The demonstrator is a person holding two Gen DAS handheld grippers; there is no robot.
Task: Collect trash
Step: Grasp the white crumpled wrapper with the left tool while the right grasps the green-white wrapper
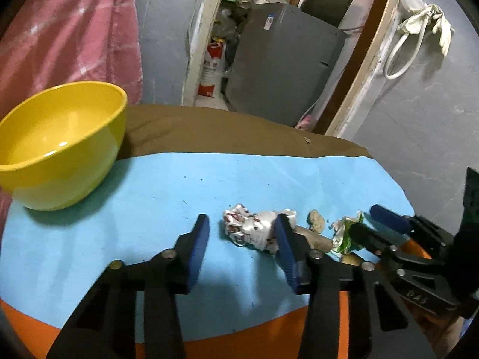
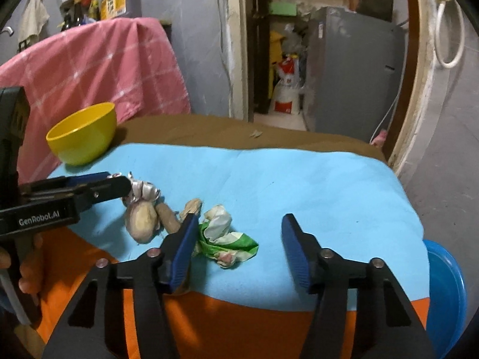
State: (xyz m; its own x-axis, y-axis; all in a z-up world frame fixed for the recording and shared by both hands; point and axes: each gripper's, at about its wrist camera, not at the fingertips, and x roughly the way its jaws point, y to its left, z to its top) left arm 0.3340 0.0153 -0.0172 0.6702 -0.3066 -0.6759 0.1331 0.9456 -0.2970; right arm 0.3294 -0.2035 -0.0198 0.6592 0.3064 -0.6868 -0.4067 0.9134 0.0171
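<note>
Yellow plastic on my far left: the bowl (image 1: 60, 143) sits at the back corner of the blue mat (image 1: 149, 203), nothing in it, and I take it as the place for the trash, though the task does not say so. Moving right, my left gripper (image 1: 242, 236) stands partly open around the white crumpled wrapper (image 1: 248, 227); its right pad looks to be against the wrapper, its left pad shows a clear gap, so nothing is gripped yet. Red print runs over that wrapper, too creased for me to read.

Next along lie the pale brown scraps (image 2: 143, 218), just beside the wrapper. Then the green and white wrapper (image 2: 221, 239), with my right gripper (image 2: 239, 233) wider open over it, the left pad touching its edge, the right pad well clear.

I judge this the grasping step, both hands at once. What it calls for is closing each pair of jaws fully on its wrapper before lifting toward the bowl.

Readable writing: "GenRobot.AI" on the left gripper's body in the right view, "DAS" on the right gripper in the left view. Far right, a blue basin (image 2: 446, 284) peeks past the table edge.
</note>
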